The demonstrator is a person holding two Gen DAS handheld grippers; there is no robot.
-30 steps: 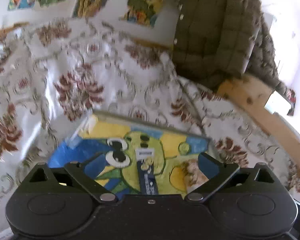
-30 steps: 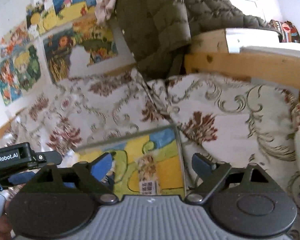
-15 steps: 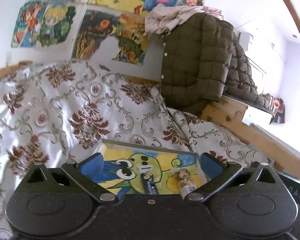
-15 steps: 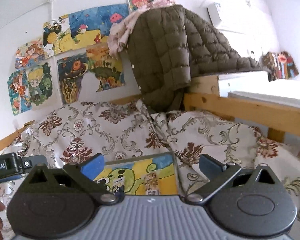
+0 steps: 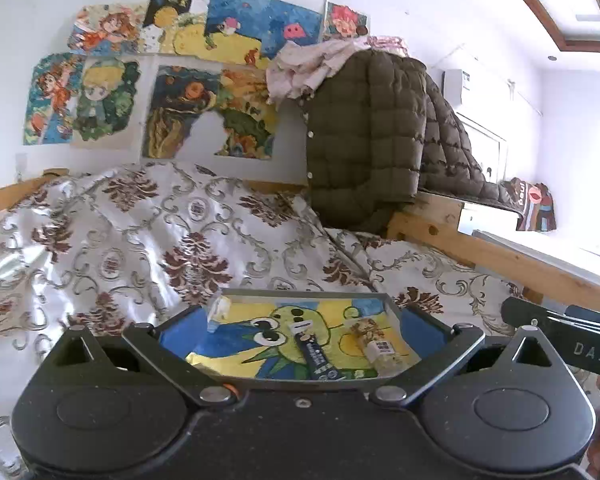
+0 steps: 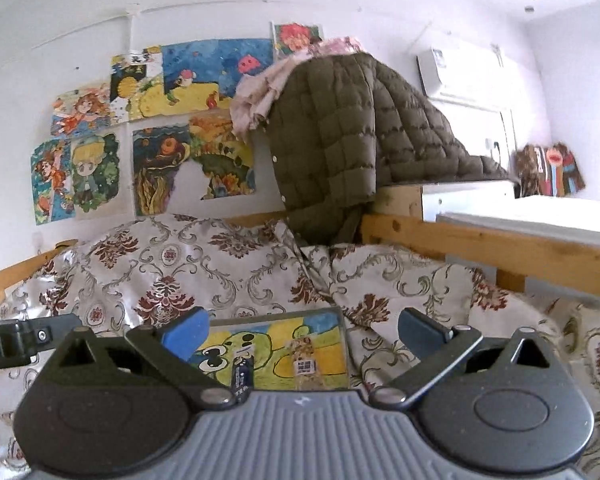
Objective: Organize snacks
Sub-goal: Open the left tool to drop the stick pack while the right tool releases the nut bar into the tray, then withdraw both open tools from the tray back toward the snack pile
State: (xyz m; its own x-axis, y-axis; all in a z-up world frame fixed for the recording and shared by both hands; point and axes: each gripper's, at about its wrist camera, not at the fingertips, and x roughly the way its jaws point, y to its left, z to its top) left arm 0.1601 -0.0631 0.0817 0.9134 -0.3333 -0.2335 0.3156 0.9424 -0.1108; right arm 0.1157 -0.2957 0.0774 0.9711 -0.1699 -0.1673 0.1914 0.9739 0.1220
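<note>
- Landmark: the painted tray (image 5: 236, 298) on the patterned bedspread (image 5: 140, 232).
- On it lie a dark snack bar (image 5: 315, 354), a pale granola bar (image 5: 378, 346), and, seemingly, a clear wrapper (image 5: 218, 312) at its left.
- Both bars' long axes run near-to-far, roughly parallel.
- Left gripper (image 5: 300, 330) and right gripper (image 6: 302, 334) hover spread wide, empty; the right is likely nearer the granola bar.
</note>
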